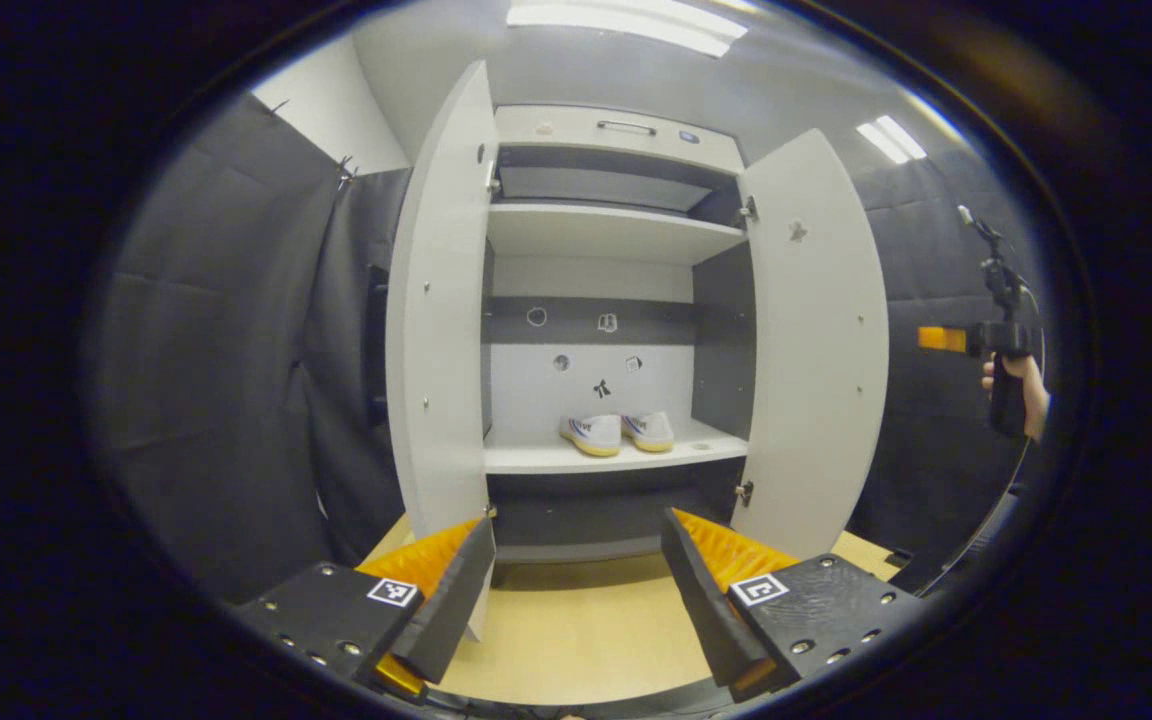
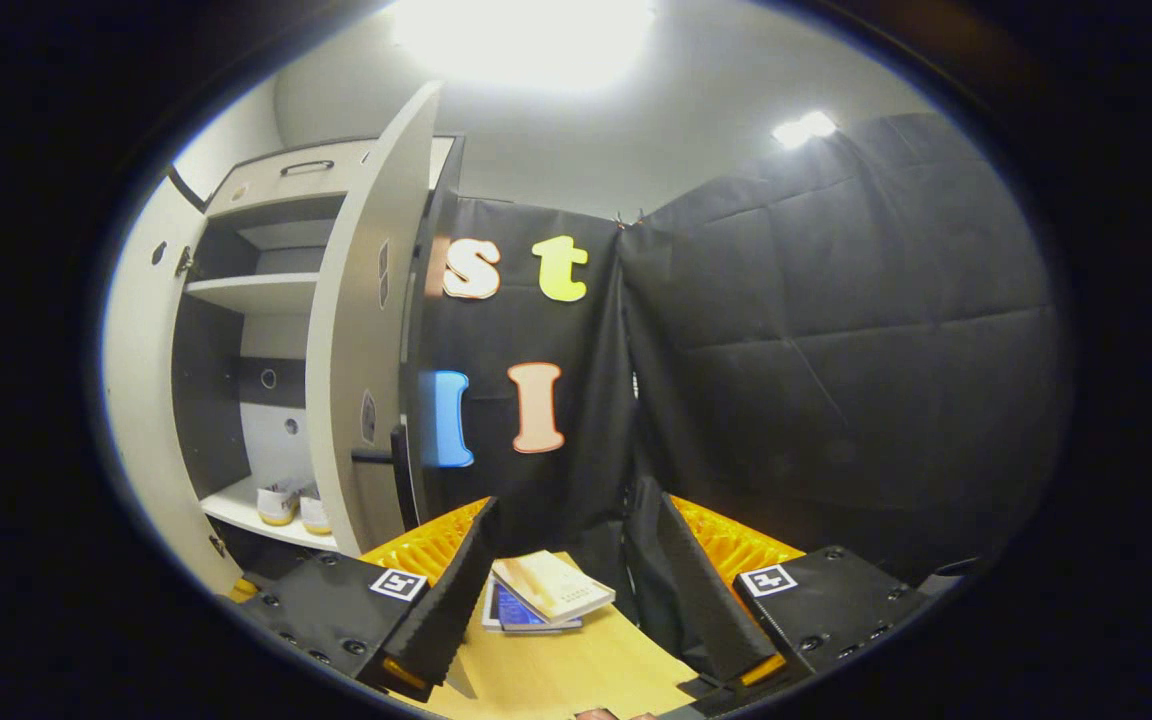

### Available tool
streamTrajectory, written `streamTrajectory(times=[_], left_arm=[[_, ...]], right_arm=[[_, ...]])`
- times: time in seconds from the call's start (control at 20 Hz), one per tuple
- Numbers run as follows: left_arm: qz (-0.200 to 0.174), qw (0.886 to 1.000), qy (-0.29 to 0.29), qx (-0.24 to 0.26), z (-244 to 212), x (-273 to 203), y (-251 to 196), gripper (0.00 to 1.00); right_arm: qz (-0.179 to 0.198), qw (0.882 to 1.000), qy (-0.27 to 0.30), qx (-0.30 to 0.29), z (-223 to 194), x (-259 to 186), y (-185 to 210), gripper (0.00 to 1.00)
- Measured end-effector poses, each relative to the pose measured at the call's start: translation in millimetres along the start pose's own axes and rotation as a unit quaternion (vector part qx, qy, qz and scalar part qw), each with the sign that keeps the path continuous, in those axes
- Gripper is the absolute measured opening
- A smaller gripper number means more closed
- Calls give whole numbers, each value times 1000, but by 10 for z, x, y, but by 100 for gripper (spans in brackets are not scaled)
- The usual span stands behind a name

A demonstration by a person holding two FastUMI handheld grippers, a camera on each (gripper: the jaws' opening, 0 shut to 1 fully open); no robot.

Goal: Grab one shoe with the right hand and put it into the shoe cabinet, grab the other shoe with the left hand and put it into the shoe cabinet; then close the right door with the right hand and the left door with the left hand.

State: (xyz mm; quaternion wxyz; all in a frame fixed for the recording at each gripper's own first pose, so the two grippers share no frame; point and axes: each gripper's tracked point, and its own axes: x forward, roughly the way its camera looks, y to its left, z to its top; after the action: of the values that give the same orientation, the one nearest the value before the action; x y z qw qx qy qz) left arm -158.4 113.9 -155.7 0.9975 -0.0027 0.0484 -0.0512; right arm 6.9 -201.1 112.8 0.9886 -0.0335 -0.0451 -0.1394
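Two white shoes (image 1: 616,432) with yellowish soles stand side by side on the lower shelf (image 1: 536,458) of the white shoe cabinet. Both doors stand wide: the left door (image 1: 441,330) and the right door (image 1: 816,340). My left gripper (image 1: 578,522) faces the cabinet from some way back, open and holding nothing. In the left gripper view a hand holds my right gripper (image 1: 936,340) off to the right of the right door. In the right gripper view my right gripper (image 2: 574,505) is open with nothing in it, the right door (image 2: 366,330) is up to its left, and the shoes (image 2: 286,503) show past it.
An upper shelf (image 1: 606,232) and a drawer with a handle (image 1: 626,127) top the cabinet. A light wooden surface (image 1: 576,630) lies in front of it. Books (image 2: 548,590) lie on the wood near the right gripper. Black cloth walls (image 2: 836,350) close in both sides.
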Motion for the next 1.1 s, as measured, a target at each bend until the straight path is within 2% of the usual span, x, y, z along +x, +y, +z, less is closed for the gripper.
streamTrajectory(times=[0.1,0.3,0.4,0.55,0.6,0.65,0.7,0.75,0.8,0.85,0.9,0.95,1.0,1.05,1.1], left_arm=[[20,1000,6,-19,-24,-5,-98,96],[101,994,2,-49,17,-8,-134,96],[142,988,6,-53,0,-49,-97,96],[181,980,31,-70,-156,-207,-91,96],[193,977,44,-74,-192,-264,-82,96],[198,976,47,-79,-207,-295,-87,97],[204,974,46,-82,-202,-306,-78,97],[210,973,47,-84,-206,-297,-53,96],[212,972,50,-85,-217,-277,-22,96],[209,973,49,-86,-213,-260,-12,97],[206,974,47,-85,-198,-237,20,96],[204,974,47,-82,-195,-224,64,97],[204,975,47,-80,-191,-213,128,97],[205,974,46,-81,-204,-216,208,97],[206,974,43,-83,-204,-205,284,97]], right_arm=[[33,999,6,16,-73,244,36,98],[87,996,27,19,-268,545,74,98],[136,990,34,15,-285,590,202,98],[188,982,22,6,-273,671,341,98],[209,977,29,17,-316,670,454,92],[217,975,33,18,-346,679,508,92],[218,976,30,12,-340,702,466,98],[218,976,29,10,-318,718,448,90],[221,975,31,13,-331,711,480,95],[224,974,36,14,-347,685,504,95],[222,974,35,9,-341,669,510,90],[217,976,32,-2,-316,659,508,94],[212,977,31,-11,-291,644,517,89],[209,977,35,-11,-302,628,550,94],[208,977,44,-3,-328,587,609,94]])
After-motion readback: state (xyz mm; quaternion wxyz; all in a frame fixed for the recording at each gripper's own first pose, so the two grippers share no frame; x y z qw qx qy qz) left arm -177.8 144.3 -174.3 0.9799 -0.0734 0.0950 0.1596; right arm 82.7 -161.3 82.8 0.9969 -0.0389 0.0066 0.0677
